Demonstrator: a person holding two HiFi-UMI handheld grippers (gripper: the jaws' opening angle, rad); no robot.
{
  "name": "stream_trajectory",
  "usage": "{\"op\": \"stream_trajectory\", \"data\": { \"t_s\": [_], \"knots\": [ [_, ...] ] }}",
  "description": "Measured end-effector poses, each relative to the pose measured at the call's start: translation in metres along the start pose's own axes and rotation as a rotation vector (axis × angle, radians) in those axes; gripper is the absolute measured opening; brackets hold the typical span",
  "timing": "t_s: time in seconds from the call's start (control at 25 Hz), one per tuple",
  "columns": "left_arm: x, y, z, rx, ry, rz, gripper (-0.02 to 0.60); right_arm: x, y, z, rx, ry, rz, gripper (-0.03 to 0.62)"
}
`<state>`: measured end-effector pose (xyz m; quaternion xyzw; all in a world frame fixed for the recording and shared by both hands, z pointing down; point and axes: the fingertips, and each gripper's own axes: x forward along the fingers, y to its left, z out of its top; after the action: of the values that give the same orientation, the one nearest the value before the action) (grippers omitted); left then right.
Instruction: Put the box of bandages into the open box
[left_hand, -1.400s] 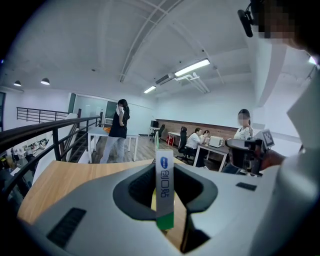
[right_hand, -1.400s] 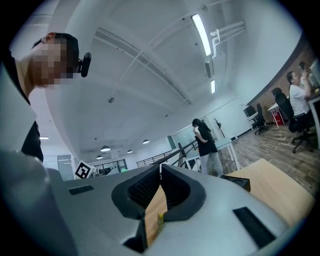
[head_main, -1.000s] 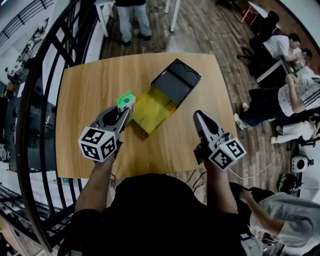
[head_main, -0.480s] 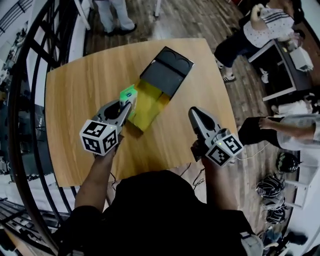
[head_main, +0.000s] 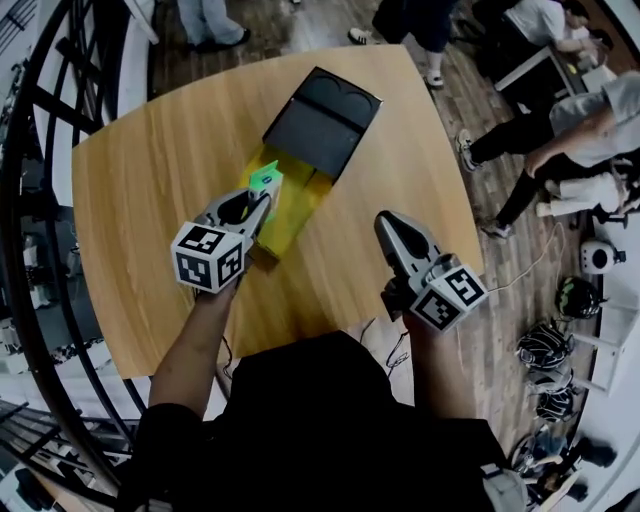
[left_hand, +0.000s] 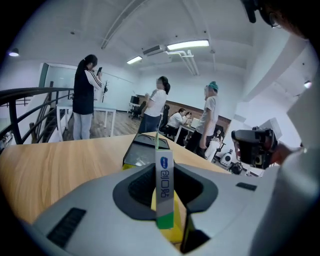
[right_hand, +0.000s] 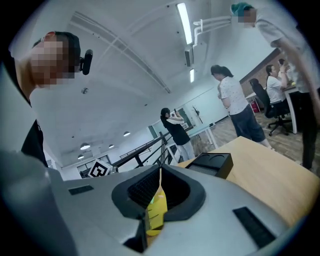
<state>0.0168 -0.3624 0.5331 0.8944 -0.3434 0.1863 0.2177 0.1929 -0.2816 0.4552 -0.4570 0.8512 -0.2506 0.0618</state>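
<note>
Office floorboards (head_main: 500, 330) and a curved black railing (head_main: 40, 150) surround a pale wooden surface (head_main: 150, 200), with people (head_main: 560, 110) standing and sitting beyond its far and right edges. A flat open box (head_main: 320, 120), one half black and one half yellow inside, lies slantwise from the middle of the surface toward the far edge, the black half farther away. The left tool (head_main: 262, 205) hangs over the yellow half, clenched on a small green-and-white box of bandages (head_main: 266, 183), which stands upright between its pads; whether it touches the yellow lining cannot be told. The right tool (head_main: 385, 222) hovers over the surface toward the near right corner, jaws pressed together with nothing between them, well apart from the open box.
</note>
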Motion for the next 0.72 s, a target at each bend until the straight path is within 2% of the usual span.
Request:
{"op": "stream_trajectory", "data": {
  "t_s": [0.36,0.72],
  "knots": [
    [0.045,0.010,-0.032,-0.010,0.108,-0.042,0.100,0.002,-0.016,-0.017,0.041,0.033,-0.039,0.038],
    [0.083,0.000,-0.068,-0.027,0.228,-0.136,0.100,-0.004,-0.029,-0.025,0.061,0.045,-0.080,0.038]
  ]
}}
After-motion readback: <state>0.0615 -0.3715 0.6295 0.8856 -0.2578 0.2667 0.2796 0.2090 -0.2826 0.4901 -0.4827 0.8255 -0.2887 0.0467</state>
